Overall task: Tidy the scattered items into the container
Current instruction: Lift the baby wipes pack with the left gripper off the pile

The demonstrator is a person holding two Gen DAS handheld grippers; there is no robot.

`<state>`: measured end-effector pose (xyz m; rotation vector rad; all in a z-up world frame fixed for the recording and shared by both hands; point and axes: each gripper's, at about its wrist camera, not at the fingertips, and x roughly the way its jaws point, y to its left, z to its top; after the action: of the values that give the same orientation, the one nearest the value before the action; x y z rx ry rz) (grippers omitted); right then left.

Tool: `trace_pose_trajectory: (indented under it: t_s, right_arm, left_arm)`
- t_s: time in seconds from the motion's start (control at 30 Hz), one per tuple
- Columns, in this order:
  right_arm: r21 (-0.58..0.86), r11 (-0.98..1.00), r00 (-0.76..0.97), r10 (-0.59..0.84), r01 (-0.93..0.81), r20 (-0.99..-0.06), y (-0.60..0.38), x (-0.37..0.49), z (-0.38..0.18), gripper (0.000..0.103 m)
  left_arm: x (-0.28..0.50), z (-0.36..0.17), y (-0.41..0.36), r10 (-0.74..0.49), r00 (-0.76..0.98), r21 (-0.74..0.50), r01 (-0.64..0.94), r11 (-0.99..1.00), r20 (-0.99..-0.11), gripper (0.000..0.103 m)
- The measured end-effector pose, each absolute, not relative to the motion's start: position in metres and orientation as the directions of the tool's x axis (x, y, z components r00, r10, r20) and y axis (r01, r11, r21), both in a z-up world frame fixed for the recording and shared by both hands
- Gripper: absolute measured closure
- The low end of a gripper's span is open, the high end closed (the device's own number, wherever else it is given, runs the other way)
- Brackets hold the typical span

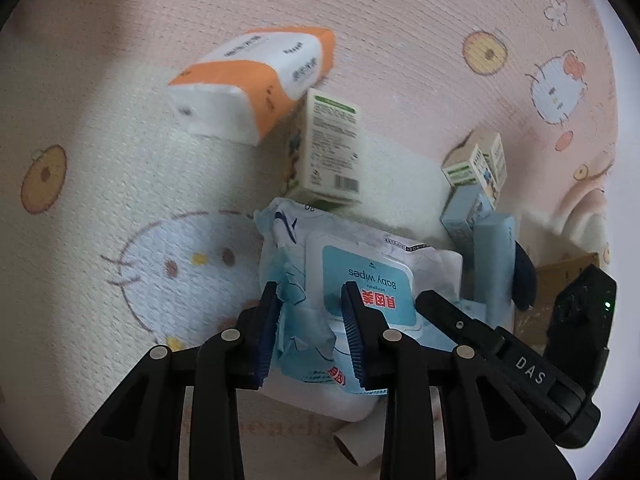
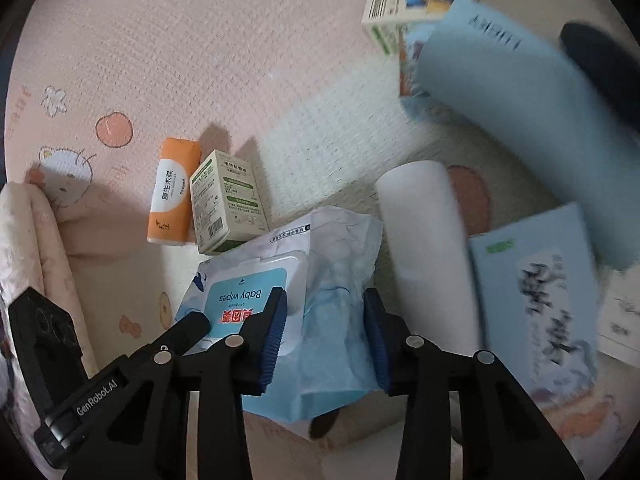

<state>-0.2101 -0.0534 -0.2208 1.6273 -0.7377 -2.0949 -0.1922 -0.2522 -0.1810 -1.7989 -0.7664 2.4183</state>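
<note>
While the baby wipes pack (image 1: 360, 280) lies on the cartoon play mat (image 1: 120, 160), the left gripper (image 1: 312, 320) pinches its crumpled end and the right gripper (image 2: 325, 332) clamps the opposite end; its long axis runs between them, both equally near.

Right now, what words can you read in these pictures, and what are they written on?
"Baby wipes": lid of the baby wipes pack, upside down.
"DAS": right gripper body.
"GenRobot.AI": left gripper body.
"原生木浆": orange tissue pack.
Green and white box: barcode, print too small.
Blue box and booklet: blurred.
</note>
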Motion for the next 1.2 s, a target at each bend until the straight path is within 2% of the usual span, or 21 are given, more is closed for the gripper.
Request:
trace_pose_trajectory:
  t_s: [0.2, 0.4, 0.53, 0.63, 0.73, 0.87, 0.93, 0.97, 1.0, 1.03, 1.07, 1.2]
  right_arm:
    - [0.591, -0.807, -0.338, -0.562, 0.024, -0.755, -0.021, -0.189, -0.183, 0.073]
    - [0.569, -0.822, -0.419, -0.521, 0.013, -0.744, 0.033, -0.161, -0.155, 0.073]
    - [0.533, -0.845, -0.429, -0.469, -0.037, -0.772, 0.074, -0.132, -0.167, 0.073]
    - [0.52, -0.848, -0.39, -0.446, -0.104, -0.806, 0.099, -0.118, -0.2, 0.074]
    - [0.59, -0.797, -0.409, -0.499, -0.129, -0.764, 0.115, -0.11, -0.218, 0.074]
    - [0.597, -0.798, -0.438, -0.508, -0.086, -0.742, 0.119, -0.112, -0.218, 0.073]
    - [0.576, -0.816, -0.431, -0.502, -0.05, -0.75, 0.116, -0.112, -0.217, 0.068]
    - [0.58, -0.813, -0.431, -0.507, -0.05, -0.747, 0.117, -0.111, -0.218, 0.062]
    - [0.599, -0.798, -0.426, -0.522, -0.063, -0.739, 0.119, -0.111, -0.22, 0.047]
    - [0.613, -0.786, -0.425, -0.53, -0.077, -0.733, 0.12, -0.111, -0.221, 0.039]
    - [0.632, -0.77, -0.436, -0.539, -0.093, -0.721, 0.122, -0.111, -0.223, 0.039]
    - [0.658, -0.746, -0.422, -0.565, -0.105, -0.709, 0.119, -0.117, -0.231, 0.039]
  left_arm:
    - [-0.178, -0.161, -0.236, 0.378, -0.376, -0.48, 0.229, -0.847, -0.846, 0.07]
    - [-0.17, -0.139, -0.189, 0.447, -0.403, -0.519, 0.084, -0.851, -0.799, 0.07]
    - [-0.168, -0.156, -0.147, 0.505, -0.325, -0.519, -0.05, -0.853, -0.8, 0.07]
    - [-0.166, -0.174, -0.121, 0.501, -0.287, -0.492, -0.107, -0.864, -0.817, 0.074]
    - [-0.162, -0.17, -0.113, 0.487, -0.302, -0.46, -0.158, -0.874, -0.82, 0.075]
    - [-0.159, -0.169, -0.114, 0.475, -0.289, -0.444, -0.167, -0.88, -0.832, 0.075]
    - [-0.156, -0.167, -0.115, 0.449, -0.304, -0.418, -0.163, -0.894, -0.84, 0.074]
    - [-0.155, -0.166, -0.117, 0.437, -0.31, -0.408, -0.154, -0.9, -0.845, 0.069]
    - [-0.155, -0.168, -0.12, 0.431, -0.302, -0.409, -0.137, -0.902, -0.85, 0.06]
    - [-0.156, -0.17, -0.121, 0.433, -0.293, -0.415, -0.126, -0.901, -0.852, 0.056]
    - [-0.158, -0.174, -0.124, 0.447, -0.28, -0.434, -0.11, -0.894, -0.85, 0.052]
    - [-0.164, -0.183, -0.128, 0.526, -0.241, -0.529, -0.061, -0.847, -0.815, 0.052]
